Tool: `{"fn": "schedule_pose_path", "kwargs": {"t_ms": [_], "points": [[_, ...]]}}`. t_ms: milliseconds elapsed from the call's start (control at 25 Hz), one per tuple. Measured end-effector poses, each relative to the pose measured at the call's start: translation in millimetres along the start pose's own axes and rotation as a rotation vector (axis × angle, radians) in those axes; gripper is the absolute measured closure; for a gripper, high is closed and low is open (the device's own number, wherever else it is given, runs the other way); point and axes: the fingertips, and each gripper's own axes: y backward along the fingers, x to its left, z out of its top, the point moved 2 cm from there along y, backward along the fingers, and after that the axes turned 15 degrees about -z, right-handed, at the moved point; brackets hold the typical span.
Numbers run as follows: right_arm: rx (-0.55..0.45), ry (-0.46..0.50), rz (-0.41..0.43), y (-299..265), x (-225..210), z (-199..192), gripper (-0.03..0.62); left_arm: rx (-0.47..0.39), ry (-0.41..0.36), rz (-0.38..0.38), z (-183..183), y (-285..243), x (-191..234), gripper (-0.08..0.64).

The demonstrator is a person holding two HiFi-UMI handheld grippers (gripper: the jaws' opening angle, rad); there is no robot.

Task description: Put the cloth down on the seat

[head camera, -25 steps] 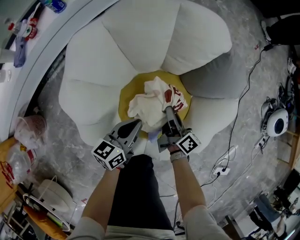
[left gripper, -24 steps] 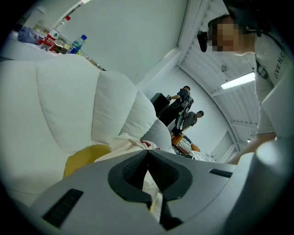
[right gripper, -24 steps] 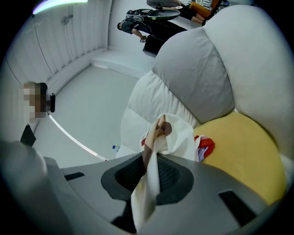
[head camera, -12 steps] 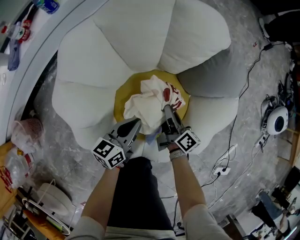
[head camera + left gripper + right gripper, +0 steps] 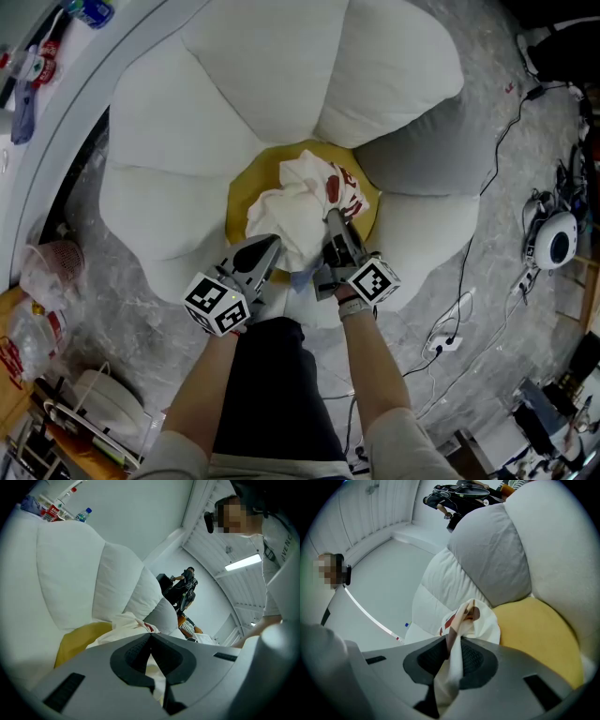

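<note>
Cloth (image 5: 300, 202) bunched over yellow seat (image 5: 246, 183): soft, light, floppy.
Your right tool (image 5: 333, 223) pinches a gathered fold, left tool (image 5: 276, 244) closed beside it; grip folds, not flat spans.

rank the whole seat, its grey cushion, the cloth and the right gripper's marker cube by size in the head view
seat
grey cushion and cloth: too close to rank
marker cube, smallest though nearest the camera
</note>
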Motion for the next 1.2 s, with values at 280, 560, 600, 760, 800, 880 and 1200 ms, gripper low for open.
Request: {"fn": "schedule_pose_path", "kwargs": {"t_ms": [280,560,600,760,800,880,1200], "points": [[0.005,-0.019,-0.005,-5.4,-12.8,-6.8,0.517,-0.005,0.004,-0.001,-10.2,0.3,12.6,0.546],[-0.009,-0.062,0.019,-6.3,-14.7,-4.7,0.511,-0.004,0.01,-0.003,-13.1,-3.5,16.1,0.546],[-0.016,-0.053,0.014,-5.2,-13.9,-2.5,0.505,-0.003,0.01,-0.006,-13.5,-3.9,15.5,0.546],[-0.041,-0.037,-0.001,-1.6,-10.5,3.7,0.492,0.001,0.011,-0.014,-14.3,-4.0,12.2,0.546],[-0.044,-0.035,-0.003,-1.1,-9.6,4.3,0.49,0.002,0.012,-0.013,-13.9,-3.6,11.4,0.546],[-0.051,-0.033,-0.003,-0.1,-6.9,5.8,0.483,0.003,0.013,-0.013,-12.4,-2.7,10.5,0.546],[-0.056,-0.045,0.002,11.4,-3.5,11.4,0.454,0.007,0.011,-0.016,-8.3,-2.0,2.9,0.546]]}}
